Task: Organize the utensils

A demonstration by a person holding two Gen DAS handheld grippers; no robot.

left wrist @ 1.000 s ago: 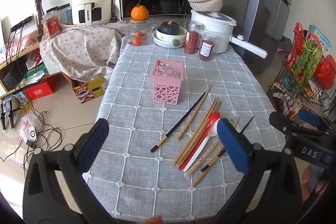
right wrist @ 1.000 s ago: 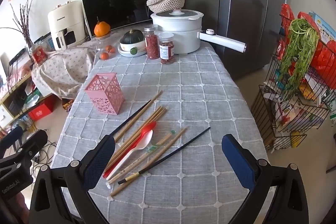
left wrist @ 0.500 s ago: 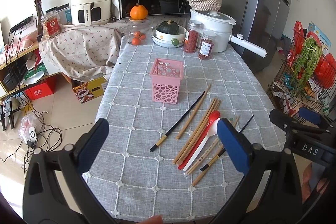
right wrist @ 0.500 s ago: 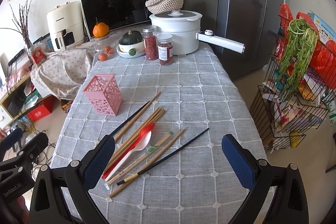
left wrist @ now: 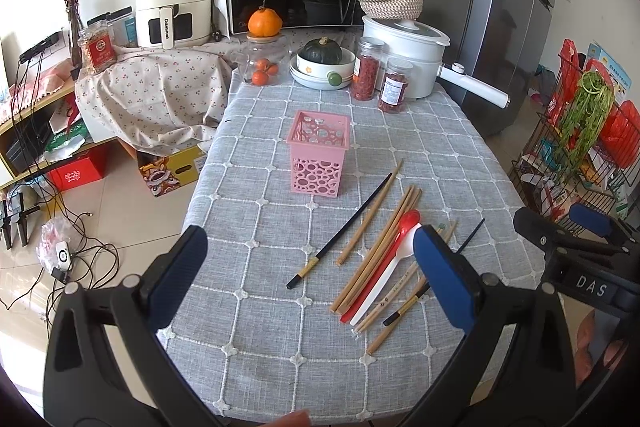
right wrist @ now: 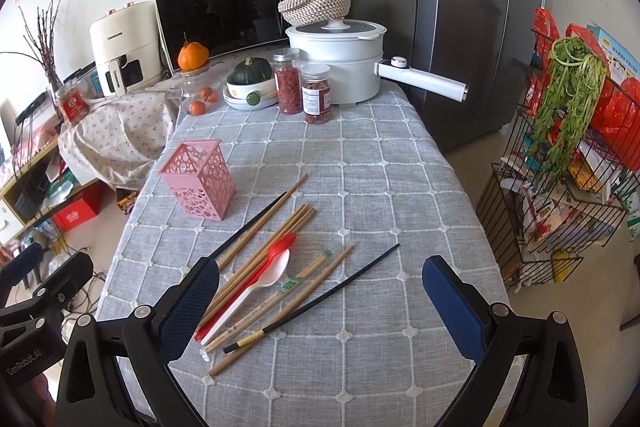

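A pink perforated utensil holder (left wrist: 319, 157) (right wrist: 198, 179) stands upright and empty on the grey checked tablecloth (left wrist: 256, 227). To its right lie several wooden chopsticks (left wrist: 374, 251) (right wrist: 264, 247), two black chopsticks (left wrist: 340, 233) (right wrist: 312, 301), a red spoon (left wrist: 400, 231) (right wrist: 276, 253) and a white spoon (left wrist: 386, 277) (right wrist: 260, 281). My left gripper (left wrist: 308, 281) is open and empty above the table's near edge. My right gripper (right wrist: 320, 311) is open and empty above the near ends of the utensils.
At the table's far end stand a white pot (left wrist: 404, 55), two jars (left wrist: 378, 79), a bowl with a squash (left wrist: 322, 61) and a glass jar with oranges (left wrist: 264, 67). A wire rack (right wrist: 568, 167) stands to the right of the table.
Both grippers have drifted slightly, so the views shift a little. Nothing on the table has moved and both grippers stay open.
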